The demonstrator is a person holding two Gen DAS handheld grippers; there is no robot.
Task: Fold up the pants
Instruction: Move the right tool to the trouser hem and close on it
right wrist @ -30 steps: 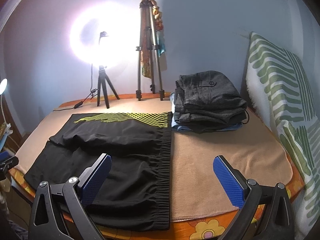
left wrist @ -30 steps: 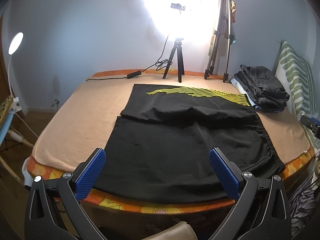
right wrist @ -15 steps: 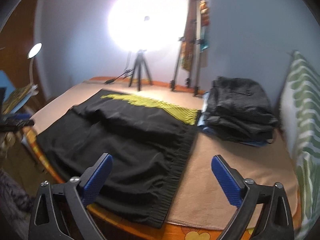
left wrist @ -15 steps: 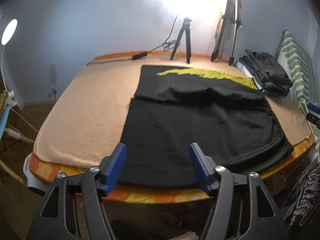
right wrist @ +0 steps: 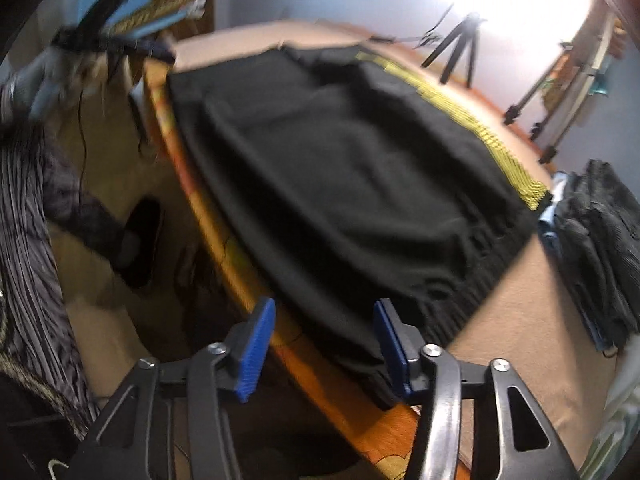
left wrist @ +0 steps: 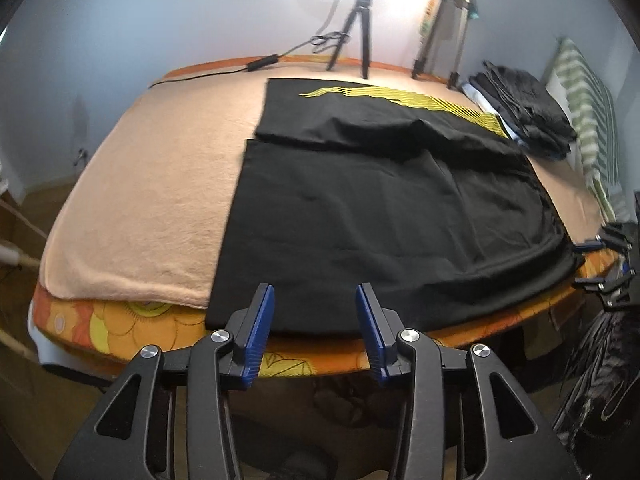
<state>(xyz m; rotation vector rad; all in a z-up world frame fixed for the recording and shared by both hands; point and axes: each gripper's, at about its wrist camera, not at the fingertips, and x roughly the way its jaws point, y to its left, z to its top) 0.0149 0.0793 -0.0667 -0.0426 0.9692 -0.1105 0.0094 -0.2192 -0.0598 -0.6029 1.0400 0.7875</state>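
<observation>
The black pants [left wrist: 380,208] lie spread flat on the tan blanket [left wrist: 152,200] of the bed, near edge hanging over the orange mattress rim [left wrist: 120,320]; the left tongs [left wrist: 312,324] hover just before that edge, parted, gripping nothing; the right tongs [right wrist: 324,336] are parted too, at the waistband corner [right wrist: 452,304], not closed on it; folded dark clothes [right wrist: 600,240] sit just beside the waistband.

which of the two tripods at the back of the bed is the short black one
The short black tripod on the left, under the bright light with a cable trailing from it. The taller silver tripod stands to its right, nearer the stack of folded dark clothes.
</observation>
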